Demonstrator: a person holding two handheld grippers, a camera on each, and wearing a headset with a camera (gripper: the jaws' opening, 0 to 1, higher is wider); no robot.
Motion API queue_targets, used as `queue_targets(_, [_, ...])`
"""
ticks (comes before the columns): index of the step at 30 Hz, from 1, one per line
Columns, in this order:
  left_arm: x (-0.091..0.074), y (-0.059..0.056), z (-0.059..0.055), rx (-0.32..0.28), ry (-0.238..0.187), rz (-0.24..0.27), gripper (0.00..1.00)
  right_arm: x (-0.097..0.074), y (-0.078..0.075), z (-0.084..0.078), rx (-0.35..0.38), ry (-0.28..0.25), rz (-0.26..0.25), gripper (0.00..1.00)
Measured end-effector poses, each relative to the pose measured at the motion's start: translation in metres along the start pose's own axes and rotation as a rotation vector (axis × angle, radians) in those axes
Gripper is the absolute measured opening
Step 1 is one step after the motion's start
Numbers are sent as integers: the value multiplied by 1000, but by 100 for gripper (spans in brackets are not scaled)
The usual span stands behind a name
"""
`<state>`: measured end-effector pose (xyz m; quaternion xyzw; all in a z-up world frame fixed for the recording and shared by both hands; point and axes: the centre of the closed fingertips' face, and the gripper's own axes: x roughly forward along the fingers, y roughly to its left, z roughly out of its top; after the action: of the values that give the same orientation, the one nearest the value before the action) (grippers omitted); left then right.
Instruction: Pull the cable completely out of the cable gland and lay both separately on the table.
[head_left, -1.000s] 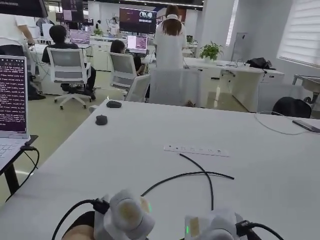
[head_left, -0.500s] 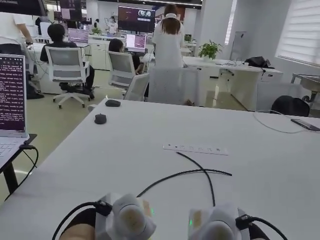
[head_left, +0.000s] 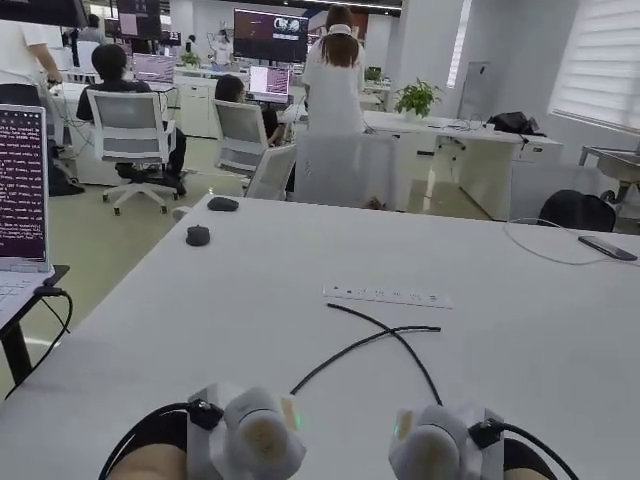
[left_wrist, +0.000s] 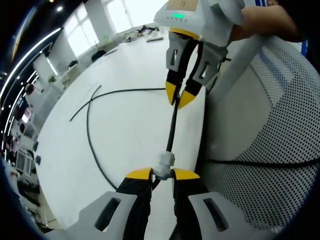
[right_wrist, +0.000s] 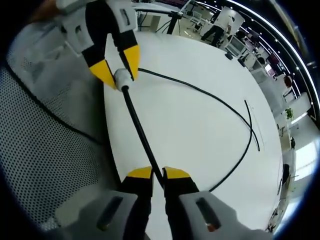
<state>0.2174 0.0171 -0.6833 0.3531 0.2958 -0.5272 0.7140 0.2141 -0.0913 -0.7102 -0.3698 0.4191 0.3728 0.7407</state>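
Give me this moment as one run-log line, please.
left gripper: shut on gland | right gripper: shut on cable | cable: not yet out of gland

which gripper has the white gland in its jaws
The left gripper: its jaws shut on the white cable gland, while the right gripper clamps only bare black cable.

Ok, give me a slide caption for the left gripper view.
The left gripper clamps the white gland while the right gripper grips the black cable.
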Motion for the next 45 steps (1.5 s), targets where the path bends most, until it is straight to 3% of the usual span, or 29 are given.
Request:
queue_targets(10, [-1, 4, -3, -5, 13, 20, 16, -3, -16, -30, 62, 115, -58, 6])
queue_targets(14, [-1, 5, -3, 8, 22, 27, 16, -2, -11, -33, 76, 137, -41, 9])
queue_targets(16, [-1, 4, -5, 16, 28, 28, 16, -1, -7, -31, 47, 139, -32, 15])
queue_targets(17, [-1, 4, -4, 18, 27, 25, 16, 0, -6, -27, 41, 124, -25, 18])
queue_targets(22, [0, 0, 1, 34, 11, 16, 16, -1, 15, 18, 35, -80, 77, 24])
queue_targets(23, [0, -1, 2, 40, 9, 13, 16, -2, 21, 30, 44, -135, 105, 25])
queue_targets(26, [0, -4, 4, 53, -3, 1, 16, -9, 30, 50, 8, -226, 143, 23])
queue_targets(38, [0, -12, 16, 86, -51, -23, 16, -19, 39, 77, -36, -350, 163, 18])
queue_targets(45, [-1, -10, 18, 87, -62, -14, 16, -18, 44, 76, -51, -344, 183, 8])
